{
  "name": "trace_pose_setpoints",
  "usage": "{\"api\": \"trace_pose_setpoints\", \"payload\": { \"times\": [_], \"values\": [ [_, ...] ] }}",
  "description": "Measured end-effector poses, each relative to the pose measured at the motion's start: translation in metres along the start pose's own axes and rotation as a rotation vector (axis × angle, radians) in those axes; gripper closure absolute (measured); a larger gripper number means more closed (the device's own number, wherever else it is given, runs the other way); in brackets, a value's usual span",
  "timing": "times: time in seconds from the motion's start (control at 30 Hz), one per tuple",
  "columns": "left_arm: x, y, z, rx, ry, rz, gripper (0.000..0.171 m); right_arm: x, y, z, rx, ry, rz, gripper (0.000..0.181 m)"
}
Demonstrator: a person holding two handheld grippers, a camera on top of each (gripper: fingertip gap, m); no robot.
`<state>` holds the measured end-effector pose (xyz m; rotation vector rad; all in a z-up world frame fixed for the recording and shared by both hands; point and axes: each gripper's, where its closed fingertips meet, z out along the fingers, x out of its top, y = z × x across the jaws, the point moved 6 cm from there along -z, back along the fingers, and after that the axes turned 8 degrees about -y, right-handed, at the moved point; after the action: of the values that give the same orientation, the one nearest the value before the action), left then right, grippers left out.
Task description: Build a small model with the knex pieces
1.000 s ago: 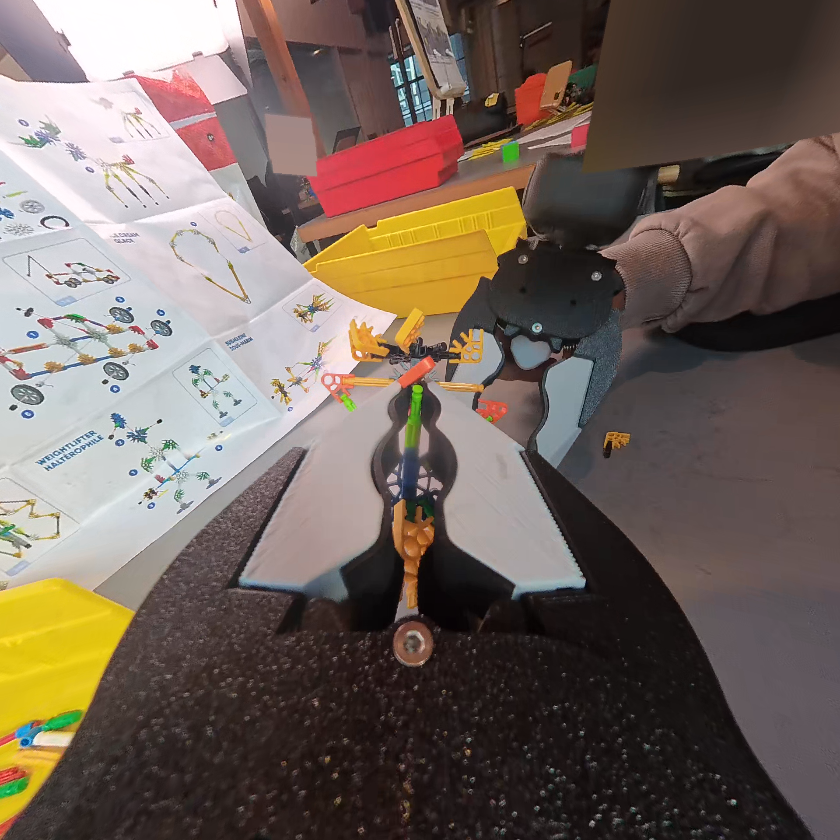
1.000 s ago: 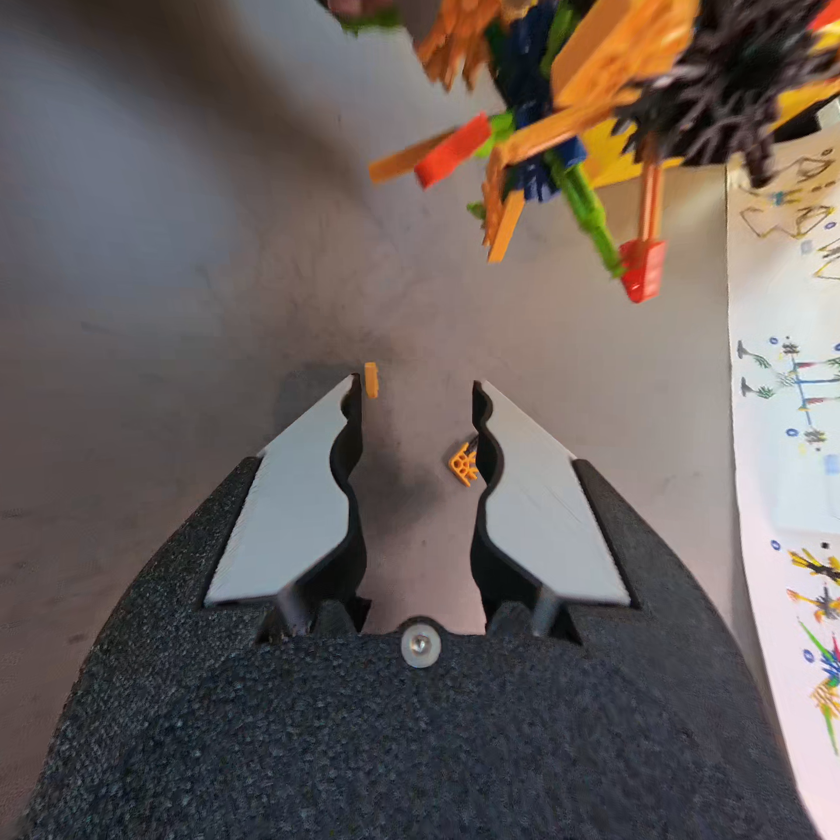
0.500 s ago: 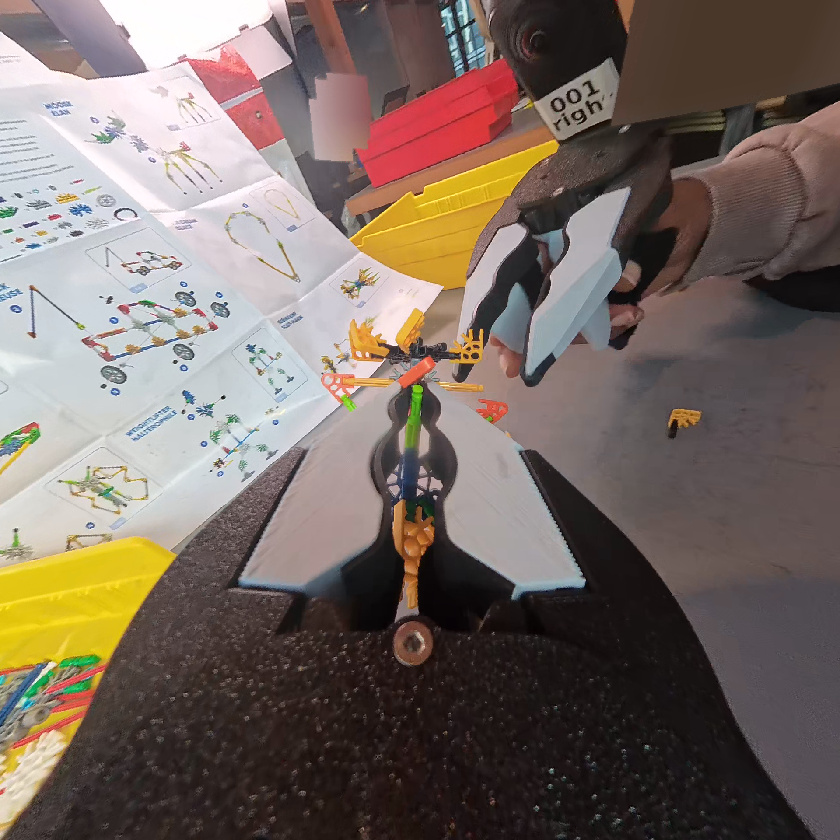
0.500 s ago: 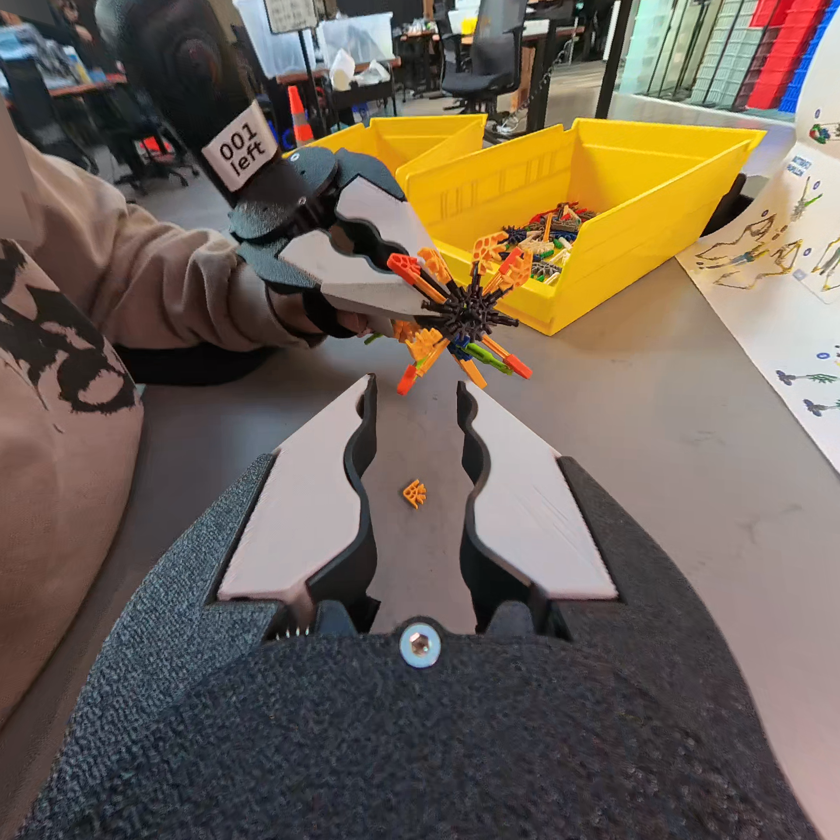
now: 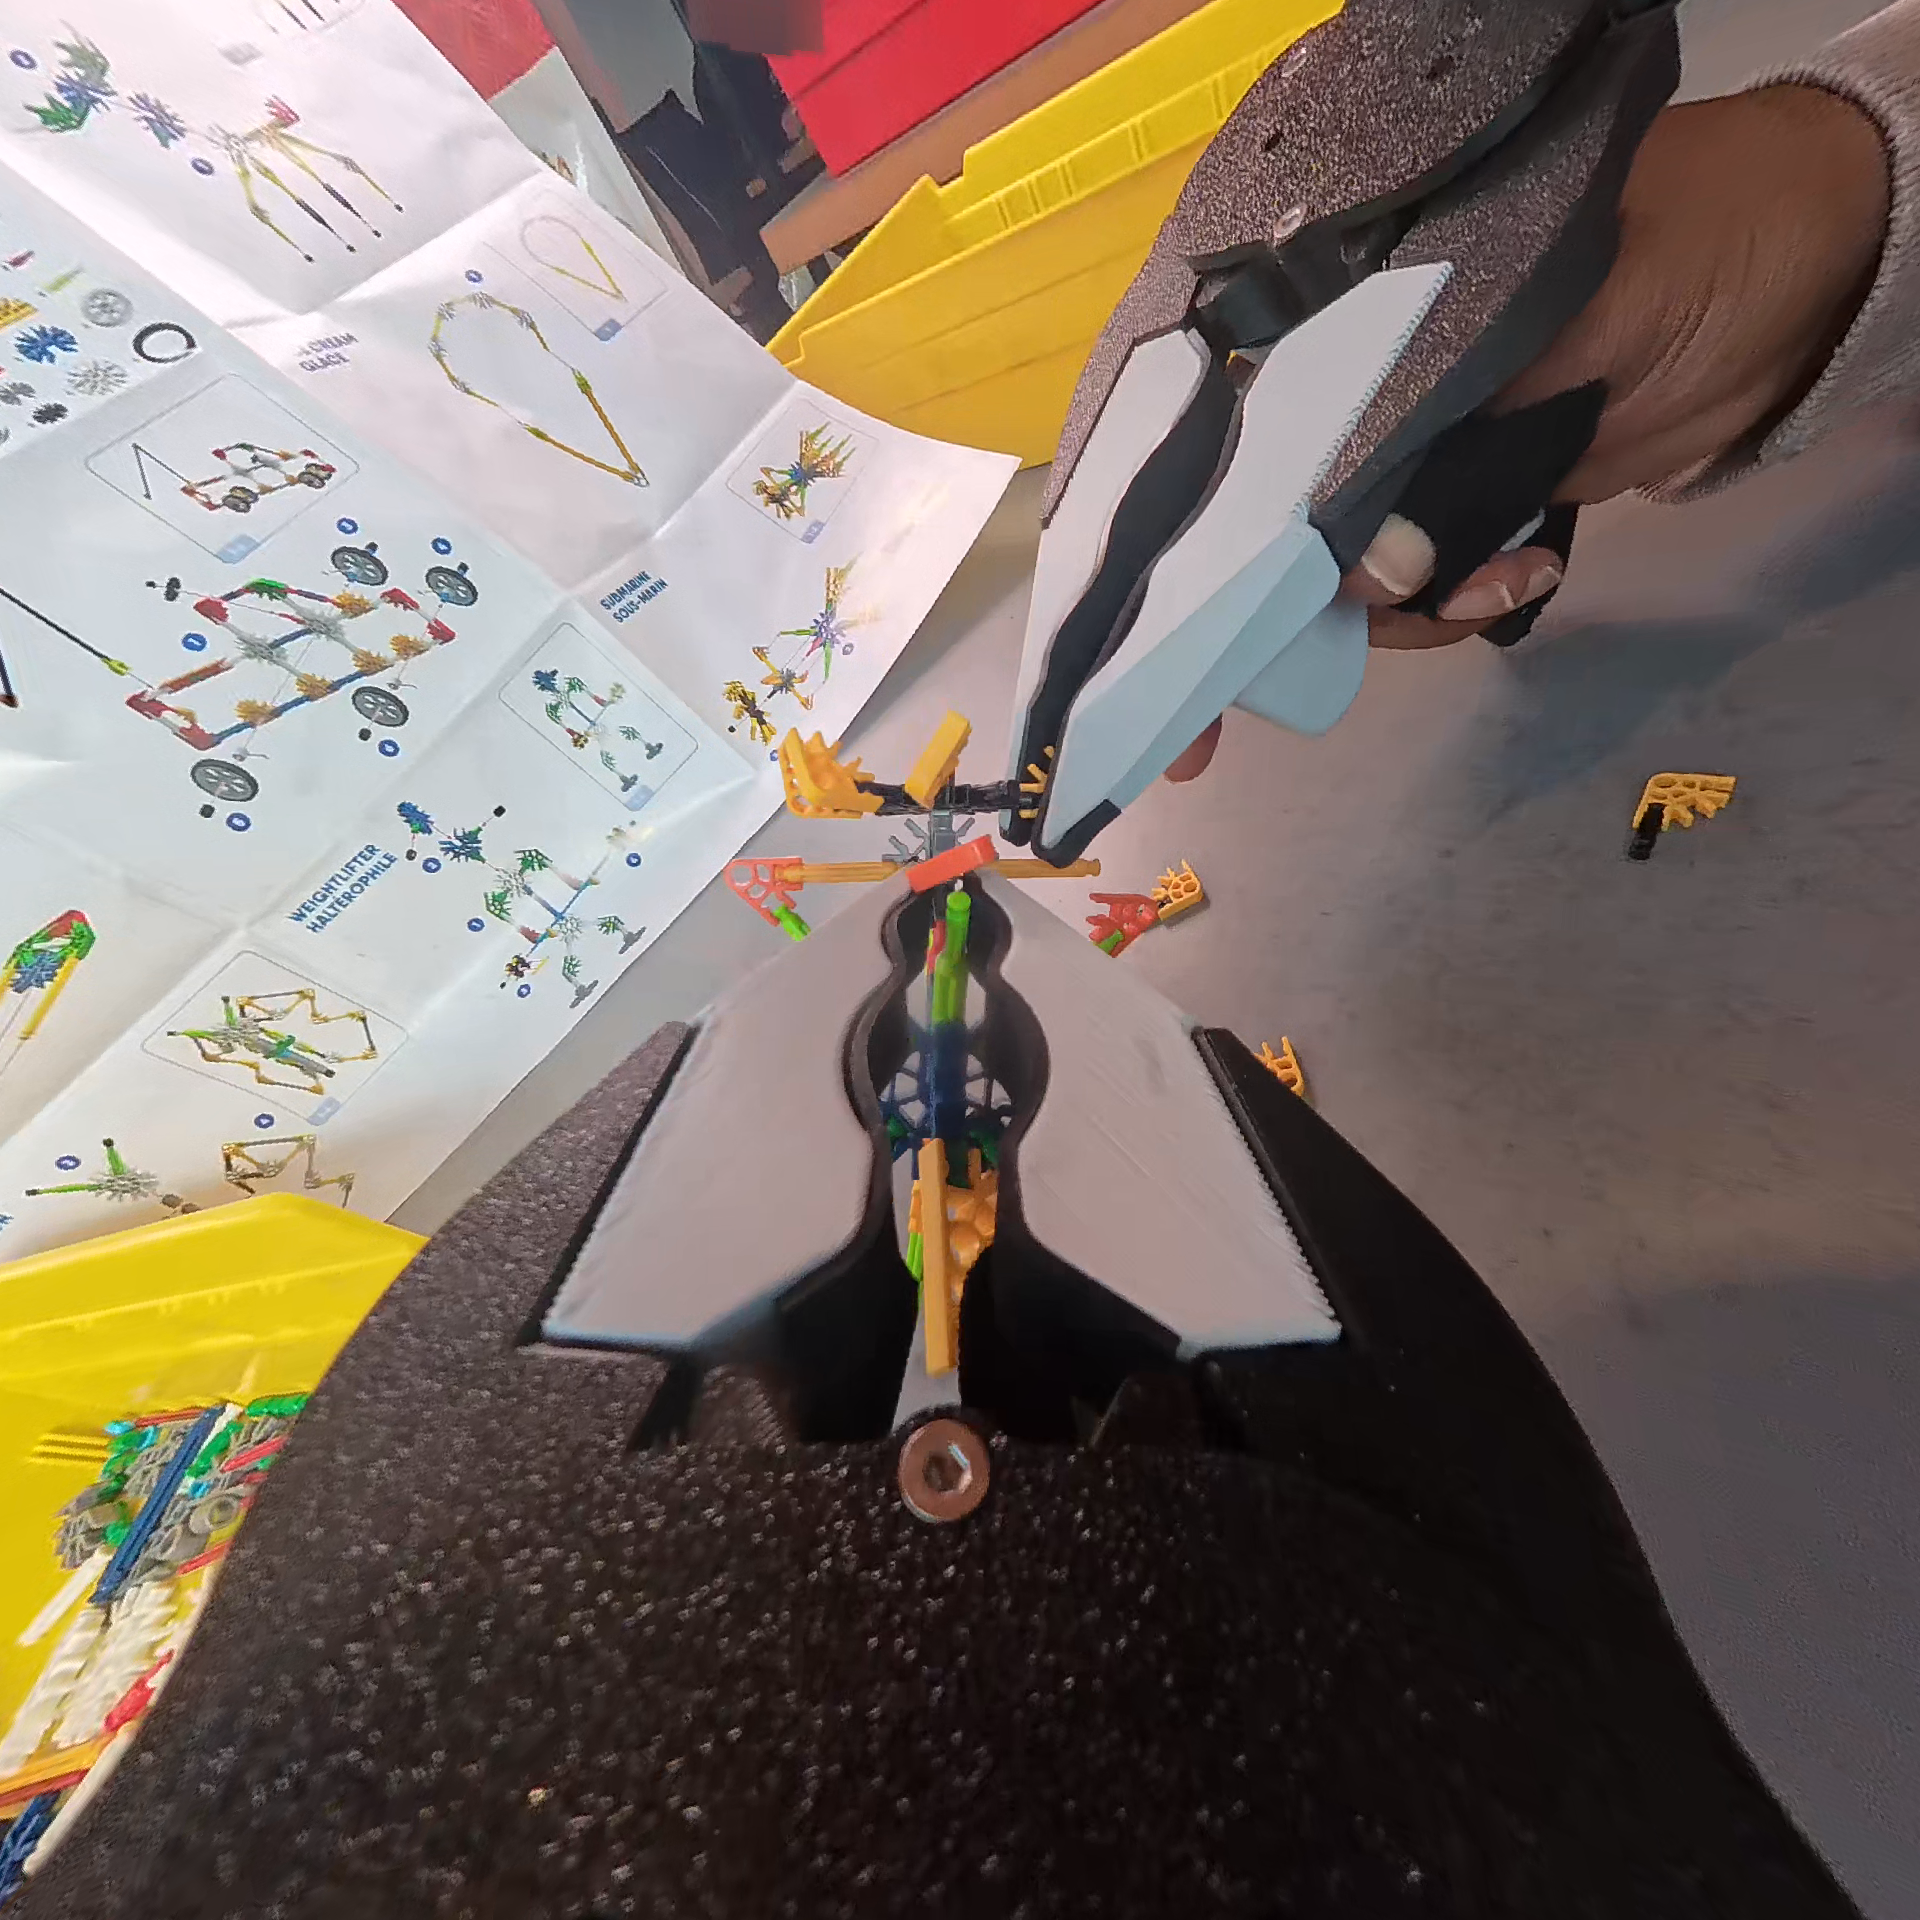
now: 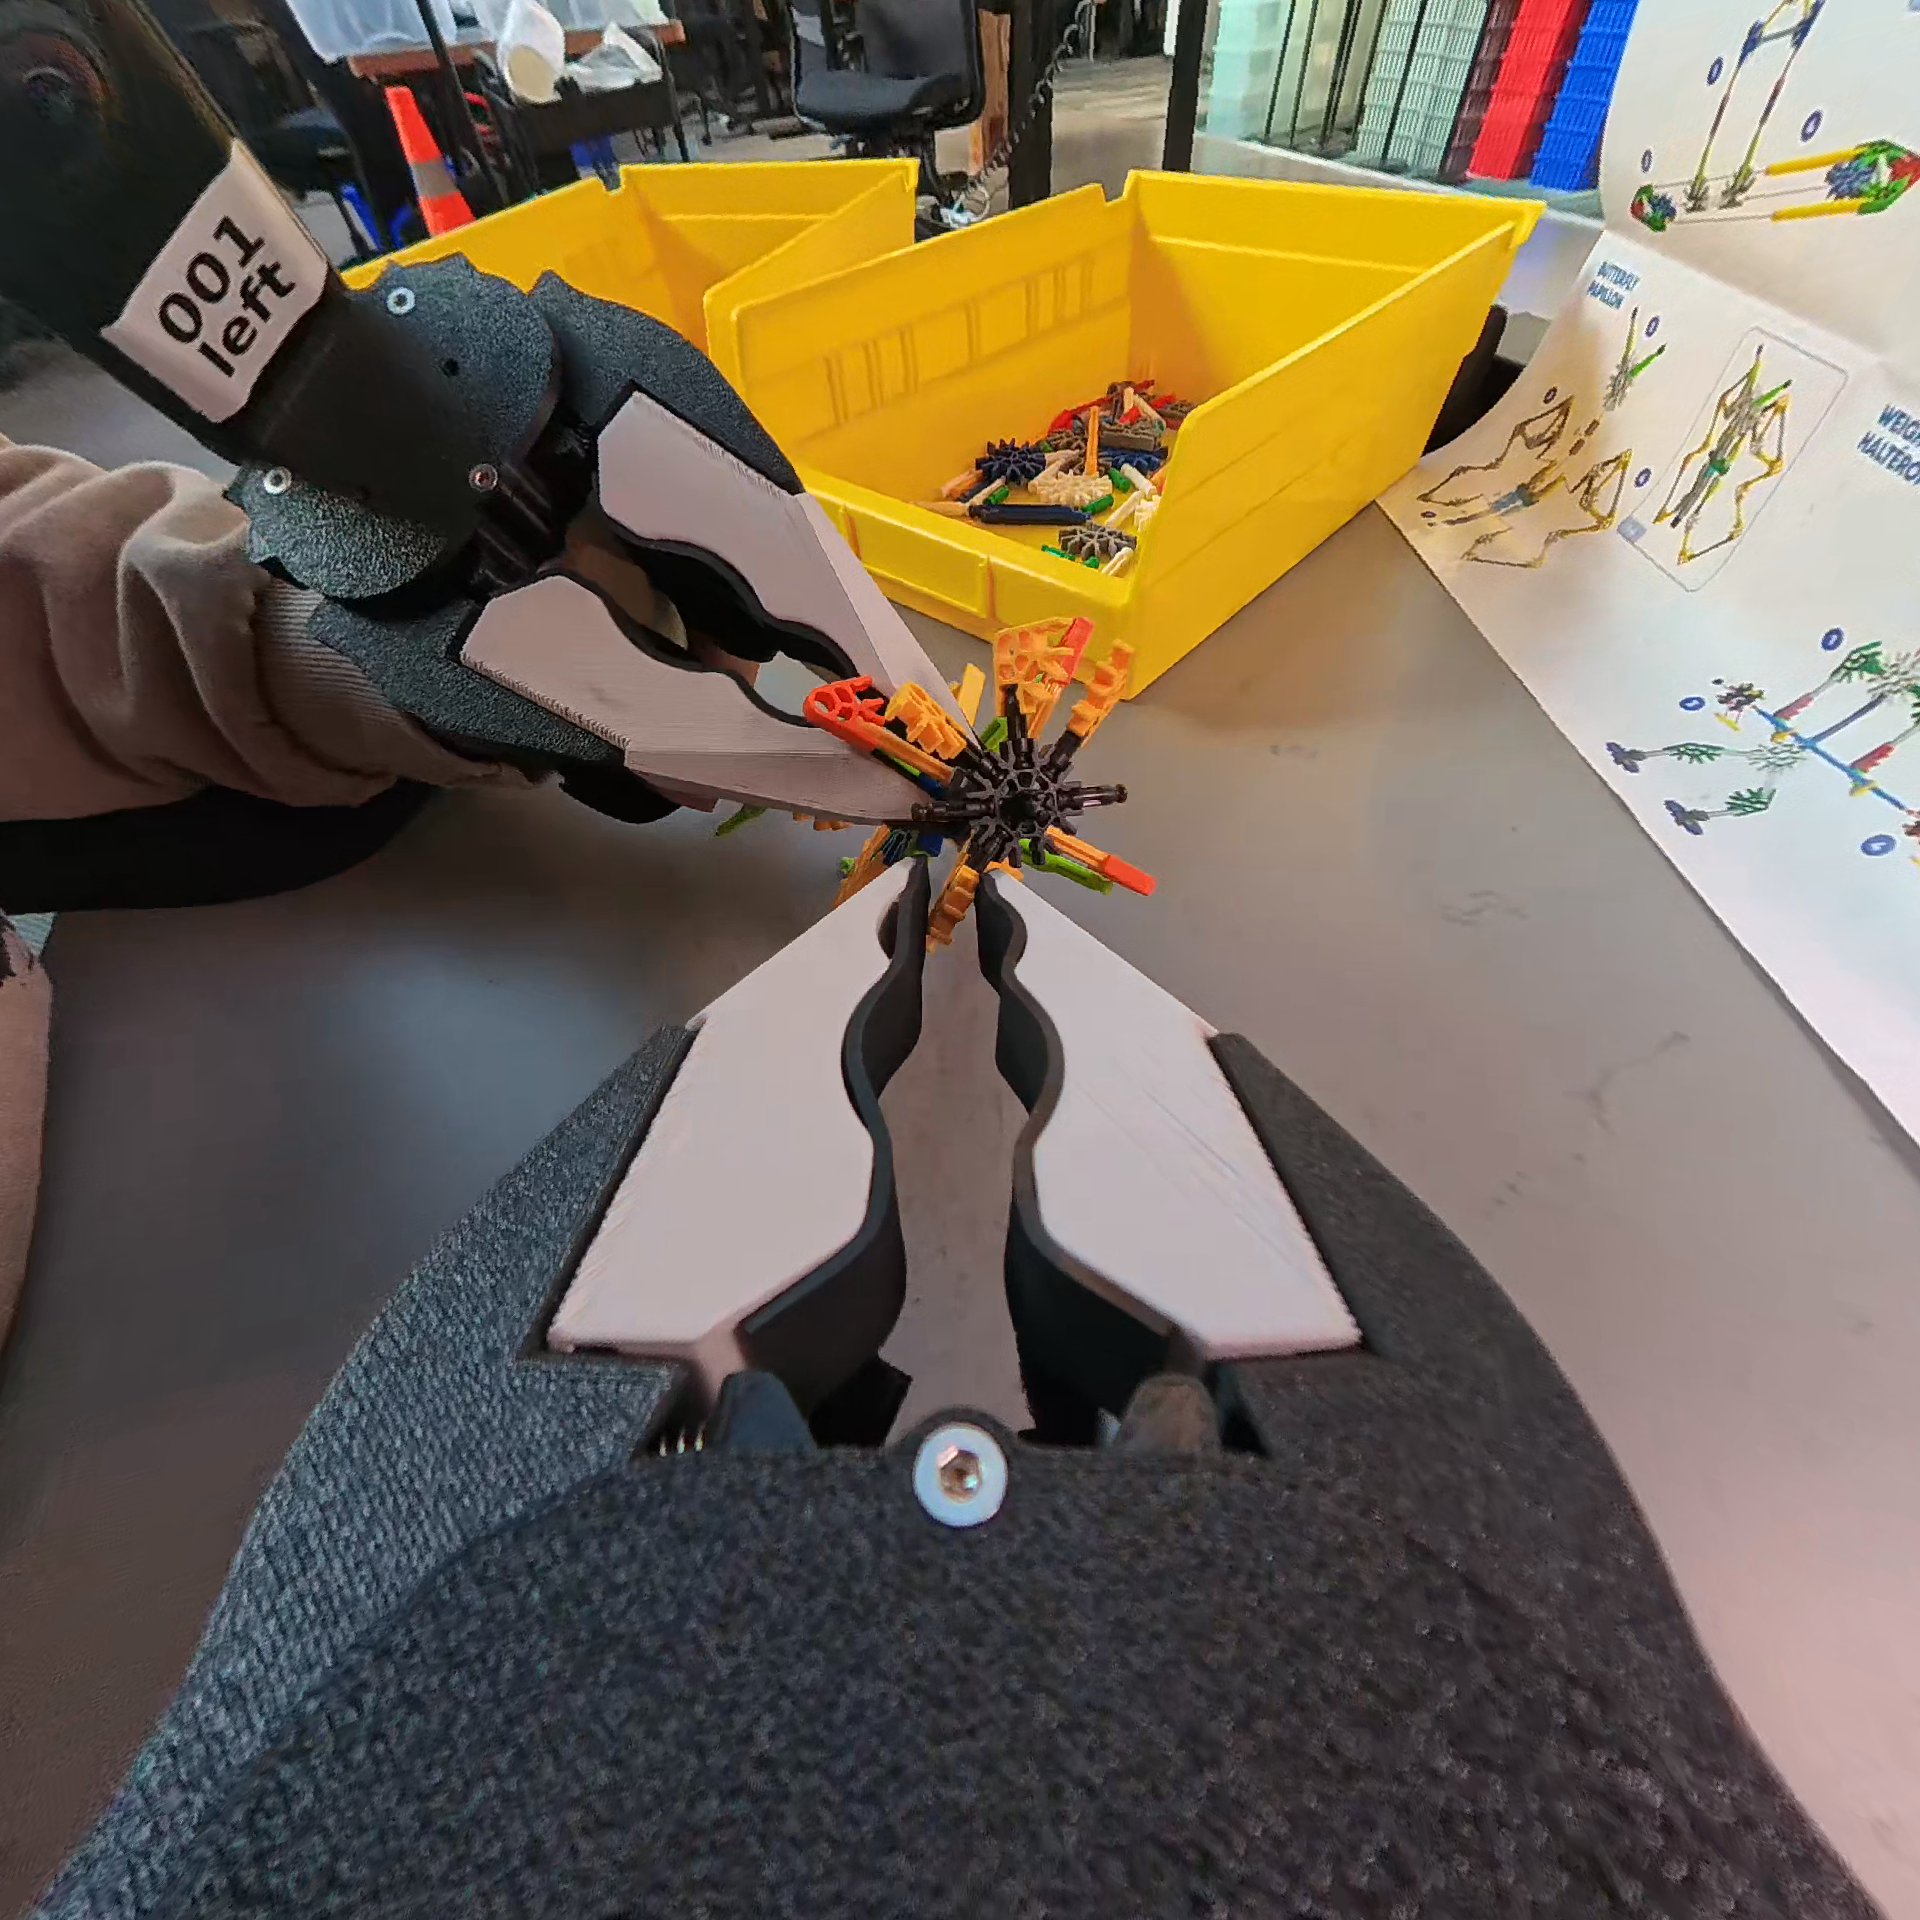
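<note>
We see a grey table (image 6: 1403,935) with a smooth, lightly scuffed top. Directly on it lie a large white instruction sheet (image 5: 436,623) of coloured model diagrams, yellow plastic bins (image 6: 1299,436) — one holding loose construction-toy pieces (image 6: 1070,468) — and a few stray connectors: a yellow one (image 5: 1678,805), a red-and-orange pair (image 5: 1143,914) and a small orange one (image 5: 1283,1065).

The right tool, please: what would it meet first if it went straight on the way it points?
Almost at once, the small orange plastic connector at its tips, on the multicoloured rod-and-connector toy model held by the left tool. The right tool is nearly closed; actual contact is unclear.
</note>
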<state>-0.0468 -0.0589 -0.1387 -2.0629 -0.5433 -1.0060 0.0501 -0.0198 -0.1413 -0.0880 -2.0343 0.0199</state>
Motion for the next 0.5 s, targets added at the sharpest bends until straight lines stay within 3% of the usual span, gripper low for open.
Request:
{"api": "trace_pose_setpoints", "payload": {
  "times": [0.23,0.37,0.43,0.5],
  "values": [
    [0.001,-0.007,-0.008,-0.201,0.053,-0.227,0.169,0.003,-0.009,-0.002,0.024,0.047,-0.174,0.175],
    [0.001,-0.002,-0.008,-0.255,0.035,-0.223,0.169,-0.001,-0.011,-0.003,0.061,0.045,-0.257,0.177],
    [0.002,0.008,-0.002,-0.294,0.001,-0.174,0.169,0.002,-0.036,-0.001,0.201,0.083,-0.357,0.181],
    [0.006,0.013,0.0,-0.276,-0.004,-0.103,0.169,-0.002,-0.045,0.012,0.056,-0.037,-0.596,0.18]
  ]
}}
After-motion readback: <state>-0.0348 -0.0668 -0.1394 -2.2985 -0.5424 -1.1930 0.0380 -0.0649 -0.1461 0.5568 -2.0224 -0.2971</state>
